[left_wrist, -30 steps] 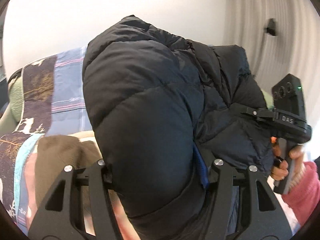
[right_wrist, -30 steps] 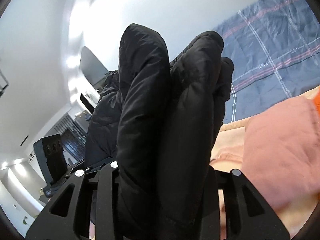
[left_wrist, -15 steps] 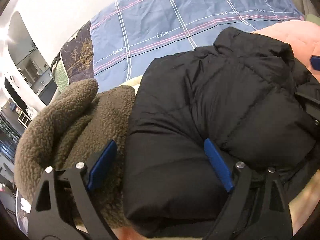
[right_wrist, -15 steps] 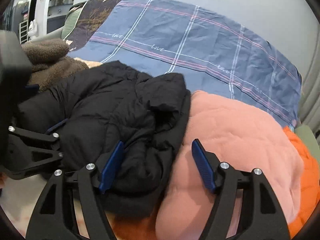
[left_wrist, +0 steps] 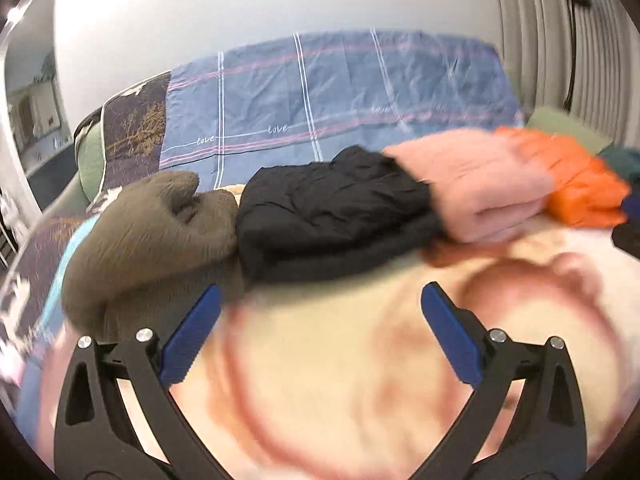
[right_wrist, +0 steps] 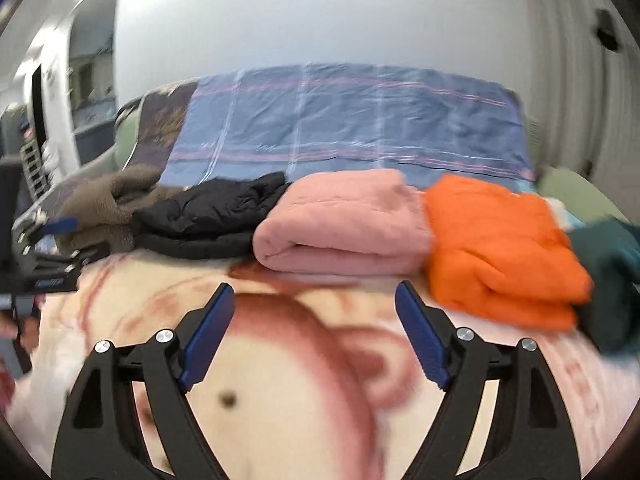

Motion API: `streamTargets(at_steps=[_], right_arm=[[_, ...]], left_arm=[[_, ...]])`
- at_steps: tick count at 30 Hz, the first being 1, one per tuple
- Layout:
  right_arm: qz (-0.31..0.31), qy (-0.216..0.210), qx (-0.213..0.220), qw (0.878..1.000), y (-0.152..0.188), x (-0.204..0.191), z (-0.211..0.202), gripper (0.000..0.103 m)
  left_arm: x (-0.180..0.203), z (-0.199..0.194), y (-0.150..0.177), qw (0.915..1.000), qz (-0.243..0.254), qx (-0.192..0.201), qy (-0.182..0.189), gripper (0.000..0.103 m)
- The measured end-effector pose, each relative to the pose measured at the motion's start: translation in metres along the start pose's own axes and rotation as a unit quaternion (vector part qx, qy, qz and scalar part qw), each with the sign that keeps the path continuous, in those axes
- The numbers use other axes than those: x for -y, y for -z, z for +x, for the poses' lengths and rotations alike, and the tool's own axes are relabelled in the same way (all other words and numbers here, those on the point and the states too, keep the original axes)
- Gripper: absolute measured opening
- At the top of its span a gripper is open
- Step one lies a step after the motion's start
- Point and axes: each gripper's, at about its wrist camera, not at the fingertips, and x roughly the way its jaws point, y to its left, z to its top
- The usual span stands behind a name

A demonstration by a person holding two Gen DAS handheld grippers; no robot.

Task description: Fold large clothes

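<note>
A: Across the back of the bed lies a wide blue cotton cover with thin white and pink check lines [right_wrist: 360, 120], creased and flat; nearer us is a plush cream blanket with swirling red-brown pattern [right_wrist: 280, 380], soft and blurred.

B: And the clothes?

A: Set in a row on that blanket. From the right wrist view: a dark teal garment [right_wrist: 612, 280] at far right, a folded orange fleecy bundle [right_wrist: 500, 248], a rolled pink quilted piece [right_wrist: 344, 224], then the folded black quilted puffer jacket [right_wrist: 212, 216], puffy and matte, touching a brown nubbly fleece garment [right_wrist: 108, 200] on its left.

B: The tongs?

A: The left gripper [left_wrist: 320, 304] stands wide apart over bare blanket, nothing between its blue ribbed pads [left_wrist: 192, 332]. The right gripper [right_wrist: 316, 304] is likewise spread and empty.

B: Compared with a second ago?

A: Then both were clamped on the black jacket, held up in the air. Both pairs of jaws have just been opening; the jacket now rests in the row, clear of both grippers.
</note>
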Motion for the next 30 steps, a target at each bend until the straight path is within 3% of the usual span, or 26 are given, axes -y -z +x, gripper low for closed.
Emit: streamTargets(at_steps=[3, 4, 5, 10, 15, 20, 30], right_arm=[[0.022, 0.037, 0.027, 0.999, 0.006, -0.003, -0.047, 0.083], [0.025, 0.050, 0.034, 0.998, 0.007, -0.006, -0.057, 0.097], [0.032, 0.061, 0.051, 0.996, 0.010, -0.008, -0.071, 0.102], [0.010, 0.046, 0.078, 0.996, 0.018, -0.030, -0.124, 0.102], [0.029, 0.021, 0.094, 0.995, 0.027, -0.031, -0.165, 0.102], [0.047, 0.026, 0.096, 0.994, 0.032, -0.025, -0.190, 0.102], [0.062, 0.047, 0.082, 0.994, 0.045, -0.019, -0.211, 0.102]], left_arm=[[0.008, -0.044, 0.010, 0.9989, -0.037, 0.022, -0.017, 0.101], [0.013, -0.057, 0.011, 0.9983, -0.039, 0.031, -0.029, 0.101], [0.020, -0.076, 0.013, 0.9974, -0.036, 0.048, -0.041, 0.101], [0.050, -0.141, 0.021, 0.9913, -0.034, 0.101, -0.076, 0.101], [0.071, -0.183, 0.030, 0.9952, -0.030, 0.091, -0.023, 0.101], [0.085, -0.215, 0.042, 0.9944, -0.036, 0.100, -0.005, 0.101], [0.099, -0.237, 0.059, 0.9949, -0.028, 0.097, 0.007, 0.101]])
